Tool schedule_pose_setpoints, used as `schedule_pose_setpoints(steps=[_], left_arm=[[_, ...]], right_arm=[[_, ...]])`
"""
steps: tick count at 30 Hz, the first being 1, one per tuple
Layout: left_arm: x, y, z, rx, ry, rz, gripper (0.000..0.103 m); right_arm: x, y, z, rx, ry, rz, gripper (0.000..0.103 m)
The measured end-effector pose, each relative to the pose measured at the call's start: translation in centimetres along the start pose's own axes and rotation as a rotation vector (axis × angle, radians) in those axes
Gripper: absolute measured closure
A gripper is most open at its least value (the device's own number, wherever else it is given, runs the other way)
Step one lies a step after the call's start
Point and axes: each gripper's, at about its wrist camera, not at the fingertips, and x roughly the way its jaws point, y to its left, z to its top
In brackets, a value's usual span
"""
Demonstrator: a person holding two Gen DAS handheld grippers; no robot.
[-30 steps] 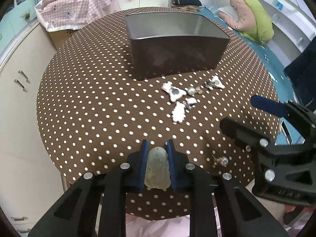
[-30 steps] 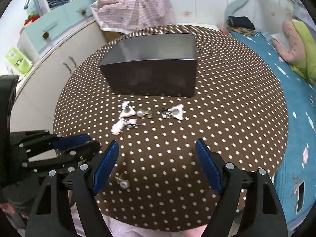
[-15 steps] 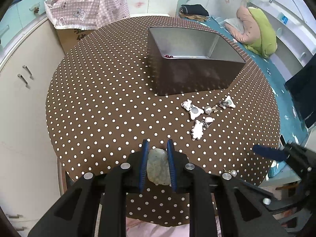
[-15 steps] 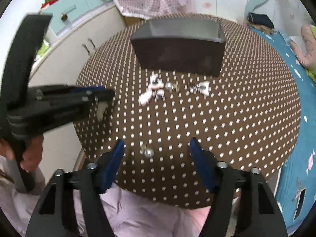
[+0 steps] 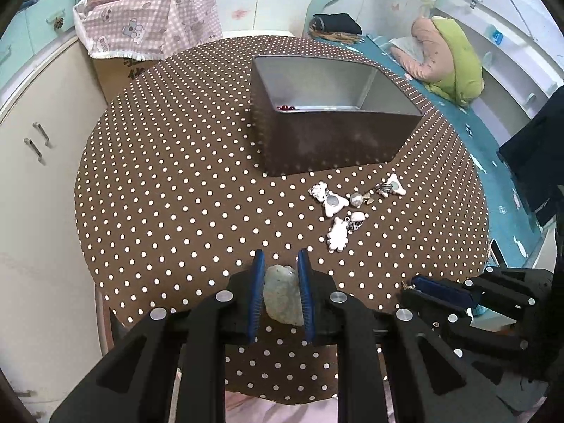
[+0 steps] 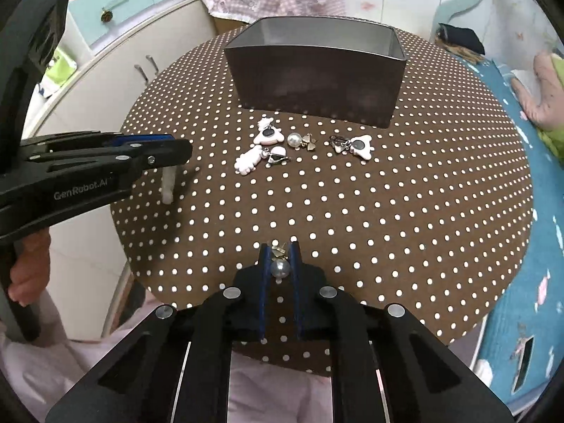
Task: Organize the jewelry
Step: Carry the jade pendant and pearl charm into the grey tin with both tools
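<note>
My left gripper (image 5: 281, 268) is shut on a pale green jade pendant (image 5: 283, 294) and holds it above the near edge of the round table (image 5: 158, 183). It shows from the side in the right wrist view (image 6: 168, 148), the pendant (image 6: 168, 185) hanging below it. My right gripper (image 6: 279, 250) is shut on a pearl earring (image 6: 280, 268) at the table's near edge. A dark metal box (image 5: 331, 120) (image 6: 317, 70) stands open at the back, with red beads (image 5: 286, 108) inside. Several white charms and a pearl earring (image 5: 343, 208) (image 6: 282, 144) lie in front of it.
The table has a brown polka-dot cloth. White cabinets (image 5: 31, 148) stand to the left. A blue mat (image 6: 521, 282) with a green and pink soft toy (image 5: 447, 56) lies to the right. A pink checked cloth (image 5: 148, 24) covers a carton behind the table.
My right gripper has closed on the pearl earring at the table's near edge. My left gripper has risen and pulled back a little with the jade pendant.
</note>
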Motion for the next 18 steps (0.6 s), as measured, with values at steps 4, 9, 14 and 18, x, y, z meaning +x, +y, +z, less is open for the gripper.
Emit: schedule_pose_setpoints(steps=[4, 9, 14, 18], left_arm=[[0.0, 0.0, 0.4, 0.0, -0.002, 0.005, 0.086], [-0.5, 0.0, 1.2, -0.006, -0.025, 0.003, 0.087], [-1.2, 0.2, 2.5, -0.006, -0.055, 0.011, 0.087], [-1.9, 0.5, 3.6, -0.001, -0.081, 0.013, 0.087]], right_arm=[[-0.8, -1.3, 0.0, 0.024, -0.014, -0.01, 0.091], [-1.8, -2.3, 0.9, 0.043, -0.043, -0.025, 0.091], [-1.9, -3.9, 2.5, 0.069, -0.082, -0.032, 0.091], [-2.1, -4.9, 4.2, 0.1, -0.123, -0.03, 0.091]])
